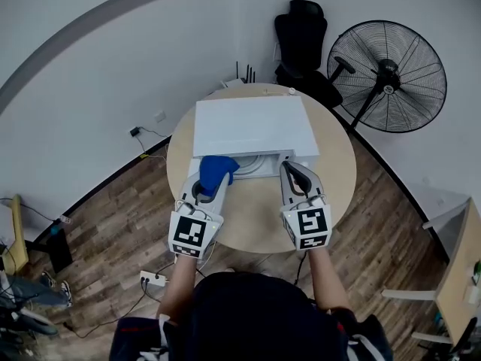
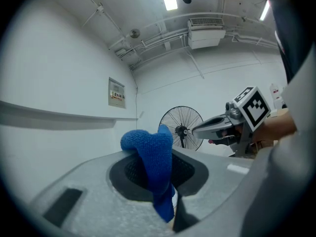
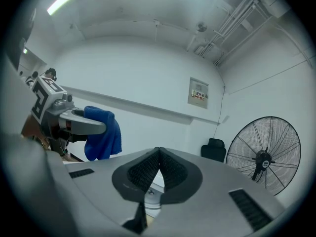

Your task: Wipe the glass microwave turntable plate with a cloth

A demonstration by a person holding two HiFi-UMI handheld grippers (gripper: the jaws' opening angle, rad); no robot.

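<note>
A white microwave (image 1: 255, 125) stands on the round wooden table (image 1: 338, 164), its front cavity facing me. Inside the cavity shows a pale curved rim, probably the glass turntable plate (image 1: 254, 164). My left gripper (image 1: 213, 177) is shut on a blue cloth (image 1: 216, 170), held level just before the cavity's left side; the cloth (image 2: 154, 164) bulges up between the jaws and hangs down. My right gripper (image 1: 291, 168) is shut and empty at the cavity's right side, its ribbed pads (image 3: 148, 168) pressed together. Each gripper sees the other: the right gripper (image 2: 217, 125) and the left gripper (image 3: 81, 122) with the cloth (image 3: 102, 132).
A large black floor fan (image 1: 387, 76) stands at the back right and a black office chair (image 1: 301, 40) behind the table. White walls close off the back. A power strip (image 1: 152, 280) and cables lie on the wooden floor at the left.
</note>
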